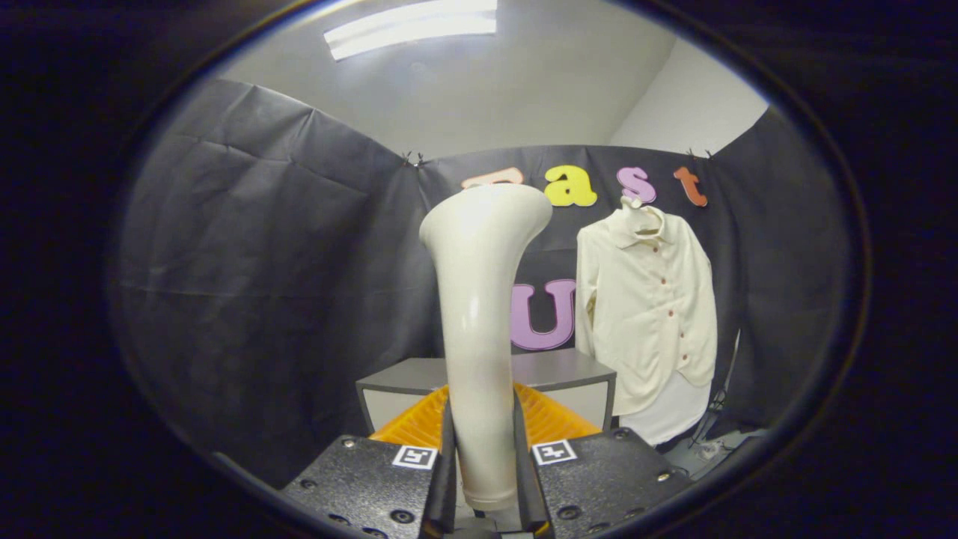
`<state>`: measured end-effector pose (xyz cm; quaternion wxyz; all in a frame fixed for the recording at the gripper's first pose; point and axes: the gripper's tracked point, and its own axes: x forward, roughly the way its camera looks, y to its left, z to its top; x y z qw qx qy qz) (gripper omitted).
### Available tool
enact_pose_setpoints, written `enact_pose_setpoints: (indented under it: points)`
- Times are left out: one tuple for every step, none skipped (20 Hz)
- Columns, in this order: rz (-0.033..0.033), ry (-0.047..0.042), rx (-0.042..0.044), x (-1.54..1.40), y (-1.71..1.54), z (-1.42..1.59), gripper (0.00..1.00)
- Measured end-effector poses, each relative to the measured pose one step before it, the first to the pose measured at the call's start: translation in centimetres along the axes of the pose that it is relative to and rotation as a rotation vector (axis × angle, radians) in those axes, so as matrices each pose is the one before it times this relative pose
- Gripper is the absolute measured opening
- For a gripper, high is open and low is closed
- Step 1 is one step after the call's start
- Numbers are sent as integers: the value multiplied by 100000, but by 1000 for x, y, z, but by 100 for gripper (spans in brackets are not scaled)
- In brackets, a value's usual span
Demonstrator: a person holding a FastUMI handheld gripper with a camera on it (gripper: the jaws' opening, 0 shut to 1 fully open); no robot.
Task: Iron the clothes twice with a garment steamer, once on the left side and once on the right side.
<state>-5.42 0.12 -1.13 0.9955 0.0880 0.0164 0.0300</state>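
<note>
Steamer (pixel 483 314) stands upright, clamped in the gripper (pixel 485 471), shirt (pixel 647 314) hanging beyond

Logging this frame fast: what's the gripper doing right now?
Gripper: closed on the white garment steamer, both fingers pressing its handle, head upright.

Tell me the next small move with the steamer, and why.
Probably carry the steamer forward and toward the shirt. The fingers already clamp its handle upright, while the shirt hangs on the wall beyond them, off to one side past the grey box, not yet touched.
</note>
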Motion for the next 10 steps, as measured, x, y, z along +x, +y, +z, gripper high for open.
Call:
enact_pose_setpoints:
  points:
    - [126,377,-233,-67,270,-74,32]
    - [272,737,50,-200,256,-147,32]
    - [351,463,-408,-155,327,-337,32]
    - [-55,123,-193,-36,192,-120,32]
    - [-8,-160,-1012,57,79,71,32]
    - [-212,216,-445,-5,-12,-151,32]
    - [-241,318,-360,58,-40,-263,32]
    - [-193,-145,26,-4,-40,-118,32]
    - [-36,289,-298,32,-28,-56,32]
    - [-265,154,67,12,-95,-58,32]
